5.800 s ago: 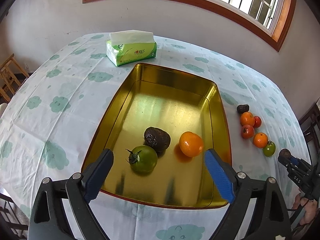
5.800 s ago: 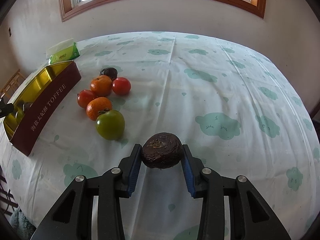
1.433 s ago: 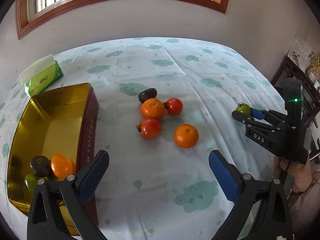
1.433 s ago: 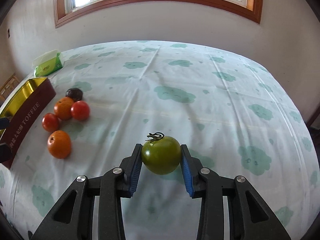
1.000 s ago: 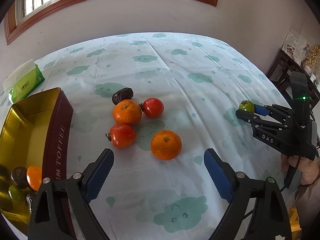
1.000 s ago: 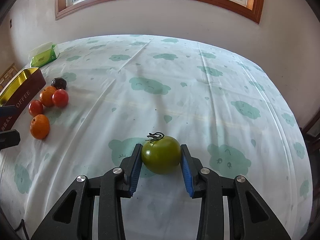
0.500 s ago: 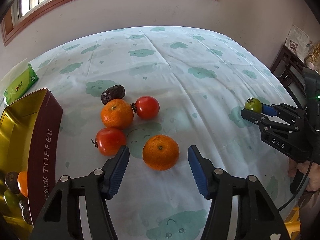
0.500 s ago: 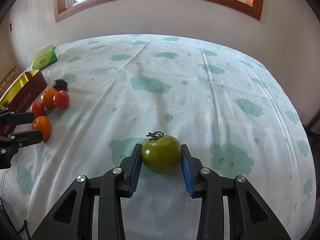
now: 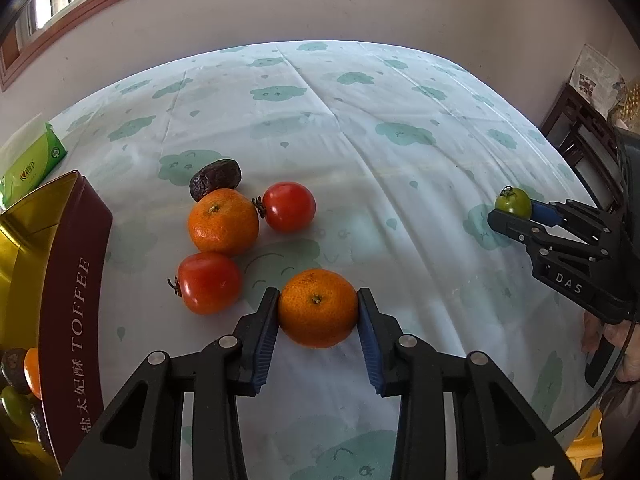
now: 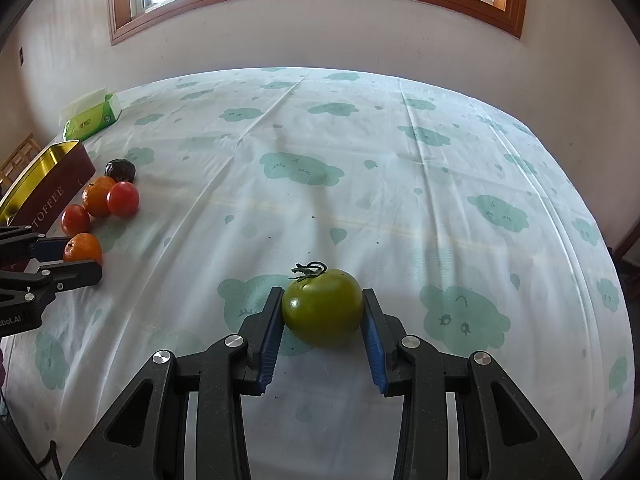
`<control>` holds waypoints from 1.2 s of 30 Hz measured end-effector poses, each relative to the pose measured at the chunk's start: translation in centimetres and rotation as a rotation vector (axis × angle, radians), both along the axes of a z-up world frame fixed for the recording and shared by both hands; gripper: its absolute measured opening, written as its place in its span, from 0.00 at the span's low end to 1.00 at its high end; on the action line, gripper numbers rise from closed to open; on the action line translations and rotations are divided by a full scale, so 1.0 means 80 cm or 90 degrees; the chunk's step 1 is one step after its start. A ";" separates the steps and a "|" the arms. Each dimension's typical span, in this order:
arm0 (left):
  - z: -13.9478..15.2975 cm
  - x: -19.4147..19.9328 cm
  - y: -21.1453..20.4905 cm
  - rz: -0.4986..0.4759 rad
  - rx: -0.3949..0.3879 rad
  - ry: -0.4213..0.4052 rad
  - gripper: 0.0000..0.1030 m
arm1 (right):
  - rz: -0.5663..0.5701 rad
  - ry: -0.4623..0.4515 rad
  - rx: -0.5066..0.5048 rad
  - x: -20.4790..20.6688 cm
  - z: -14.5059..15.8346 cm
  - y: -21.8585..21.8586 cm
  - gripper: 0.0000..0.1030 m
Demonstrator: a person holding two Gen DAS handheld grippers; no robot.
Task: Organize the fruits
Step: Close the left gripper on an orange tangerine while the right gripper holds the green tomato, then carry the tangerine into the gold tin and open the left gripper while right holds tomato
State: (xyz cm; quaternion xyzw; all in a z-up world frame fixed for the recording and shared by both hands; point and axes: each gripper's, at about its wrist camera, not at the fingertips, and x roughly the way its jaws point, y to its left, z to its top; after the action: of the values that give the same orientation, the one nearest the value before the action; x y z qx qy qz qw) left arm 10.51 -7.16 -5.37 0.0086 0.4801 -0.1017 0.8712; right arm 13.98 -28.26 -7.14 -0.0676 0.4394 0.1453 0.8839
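**Both grippers clamped on fruit above the cloud-print cloth**

The left gripper point(image 9: 318, 320) has its blue-padded jaws pinching a round orange mandarin point(image 9: 317, 307), both pads pressed against its sides; the fruit sits low on the tabletop's white cloth with green cloud print point(image 9: 360, 128). Just left of it lies a red tomato point(image 9: 209, 282). Farther back, a second orange mandarin point(image 9: 223, 227) touches another red tomato point(image 9: 289, 206), and a wrinkled dark brown fruit point(image 9: 215, 179) lies just behind that mandarin.

At the left edge stands a maroon toffee tin with a gold inside point(image 9: 70, 280); an orange fruit, a dark one and a green one show in its near corner. A green tissue pack point(image 9: 34, 164) lies beyond the tin.

The right gripper point(image 10: 323, 320) pinches a round green tomato with a curled stem point(image 10: 322, 307) between its jaws, well to the right of the fruit cluster.
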 end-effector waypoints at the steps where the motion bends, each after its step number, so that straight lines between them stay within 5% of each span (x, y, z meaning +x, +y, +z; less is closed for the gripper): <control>1: 0.000 0.000 0.000 0.001 -0.001 0.001 0.33 | 0.000 0.000 0.000 0.000 0.000 0.000 0.37; 24: 0.041 -0.029 0.040 0.031 -0.030 -0.005 0.33 | 0.000 0.001 0.002 0.001 -0.001 -0.001 0.37; 36: 0.082 -0.033 0.122 0.096 -0.015 -0.045 0.33 | 0.000 0.002 0.002 0.001 -0.001 -0.001 0.38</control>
State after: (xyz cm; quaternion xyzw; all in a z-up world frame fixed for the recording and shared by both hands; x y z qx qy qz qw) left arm 7.85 2.58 1.19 -0.0345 0.4468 -0.0410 0.8930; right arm 14.04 -28.34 -7.18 -0.0660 0.4403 0.1462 0.8834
